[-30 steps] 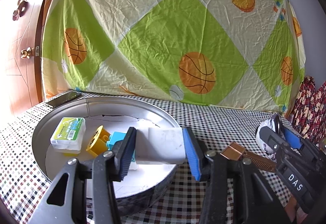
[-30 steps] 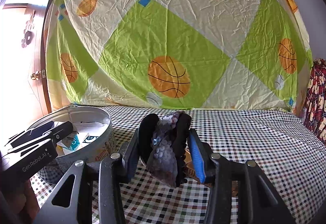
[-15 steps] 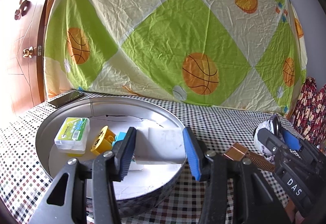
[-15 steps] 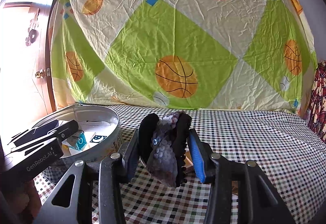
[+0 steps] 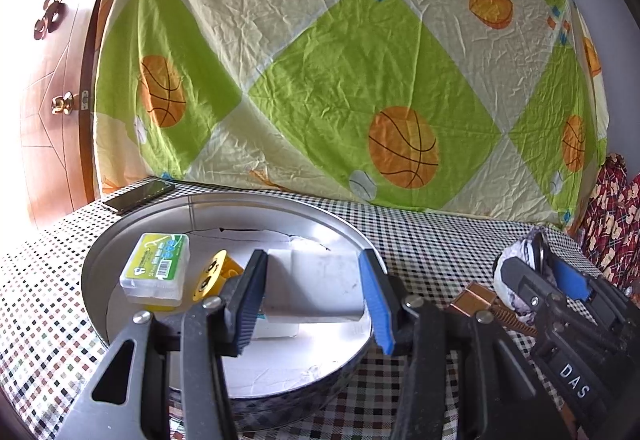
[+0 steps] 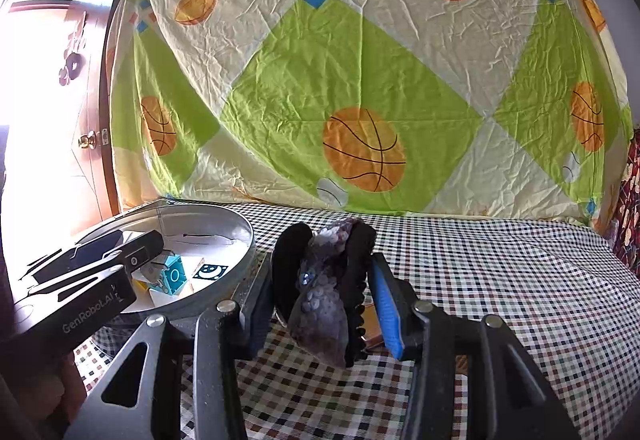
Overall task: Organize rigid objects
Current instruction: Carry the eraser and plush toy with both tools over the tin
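My left gripper is shut on a white rectangular block and holds it over the round metal tray. In the tray lie a green-labelled clear box and a yellow toy brick. My right gripper is shut on a dark sequinned hair accessory, held above the checkered table to the right of the tray. The right gripper also shows in the left wrist view. A copper-coloured hair clip lies on the cloth between the grippers.
A phone lies at the far left behind the tray. A basketball-print sheet hangs behind the table. A wooden door is at the left. A floral cloth is at the right edge. Checkered cloth covers the table.
Both views have shifted slightly, so the tray sits a little further right and lower. Both grippers keep their hold.
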Demonstrator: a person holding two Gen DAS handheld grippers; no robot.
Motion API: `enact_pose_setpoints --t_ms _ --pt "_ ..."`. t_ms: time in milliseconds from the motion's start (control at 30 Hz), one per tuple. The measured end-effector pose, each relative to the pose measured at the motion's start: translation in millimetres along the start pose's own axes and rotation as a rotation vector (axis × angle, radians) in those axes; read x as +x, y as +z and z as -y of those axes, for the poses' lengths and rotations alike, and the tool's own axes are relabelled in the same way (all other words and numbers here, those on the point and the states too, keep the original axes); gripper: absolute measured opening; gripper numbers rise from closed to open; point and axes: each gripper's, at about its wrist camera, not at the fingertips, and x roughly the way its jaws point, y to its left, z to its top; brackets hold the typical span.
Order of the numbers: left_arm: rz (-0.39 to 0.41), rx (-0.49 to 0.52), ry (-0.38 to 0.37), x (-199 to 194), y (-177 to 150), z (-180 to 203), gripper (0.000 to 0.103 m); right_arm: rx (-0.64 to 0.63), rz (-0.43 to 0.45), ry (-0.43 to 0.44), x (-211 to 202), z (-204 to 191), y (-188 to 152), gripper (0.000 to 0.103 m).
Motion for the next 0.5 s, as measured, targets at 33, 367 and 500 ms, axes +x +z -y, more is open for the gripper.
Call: enact_pose_setpoints --t_ms 33,367,500 --pt "0.002 0.001 0.001 -0.5 0.2 -0.4 0.047 0.000 -0.001 0.002 0.2 -0.9 -0.1 0.048" --pt "-0.003 -0.016 0.004 0.4 1.4 -12.8 0.047 -0.009 -0.012 0.031 4.5 -11.8 0.4 0.048" --pt "-0.001 -0.021 0.001 -0.5 1.5 -15.3 0.047 -0.015 -0.016 0.039 6.1 -17.5 0.9 0.048"
